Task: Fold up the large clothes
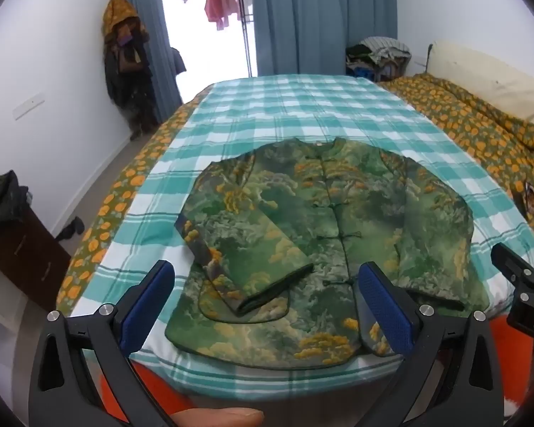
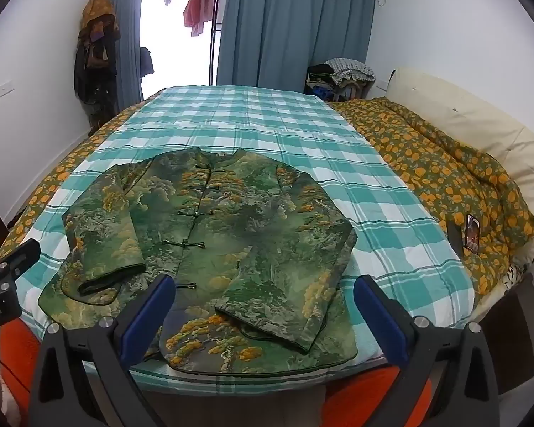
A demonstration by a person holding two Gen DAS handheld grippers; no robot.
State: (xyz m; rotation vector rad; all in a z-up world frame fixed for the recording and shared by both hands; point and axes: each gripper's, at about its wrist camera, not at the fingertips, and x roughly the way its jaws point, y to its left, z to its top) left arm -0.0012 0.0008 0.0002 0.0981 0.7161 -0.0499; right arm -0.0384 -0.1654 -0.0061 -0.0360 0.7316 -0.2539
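A green and yellow patterned padded jacket [image 1: 302,227] lies face up on the teal checked bedspread [image 1: 302,106], buttoned down the front, both sleeves folded in over the body. It also shows in the right wrist view [image 2: 224,235]. My left gripper [image 1: 267,306] is open and empty, held above the jacket's hem near the bed's front edge. My right gripper [image 2: 263,313] is open and empty, above the hem on the jacket's right side. The right gripper's body shows at the right edge of the left wrist view [image 1: 523,284].
An orange-flowered quilt [image 2: 445,178] and a cream pillow [image 2: 480,121] lie along the bed's right side, with a phone [image 2: 471,233] on the quilt. Blue curtains [image 2: 284,25] hang behind. A dark cabinet [image 1: 21,252] stands at the left. Clothes hang on the left wall [image 1: 124,64].
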